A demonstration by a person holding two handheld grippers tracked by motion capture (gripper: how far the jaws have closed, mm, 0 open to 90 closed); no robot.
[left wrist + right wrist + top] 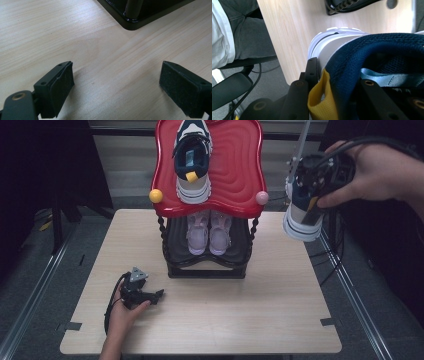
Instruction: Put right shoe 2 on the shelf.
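My right gripper (311, 195) is clenched on the heel collar of a navy shoe (303, 217), 1 jaw inside the opening, 1 outside by the yellow tab (318, 100). The shoe hangs toe-down off the table's right edge, beside the red top shelf (240, 175). Its mate (192, 160) lies on the left half of that shelf, long axis running front to back, so the free slot is to my left of the held shoe, and I judge the toe must swing level. My left gripper (159, 295) rests released on the table (225, 320), far from it all.
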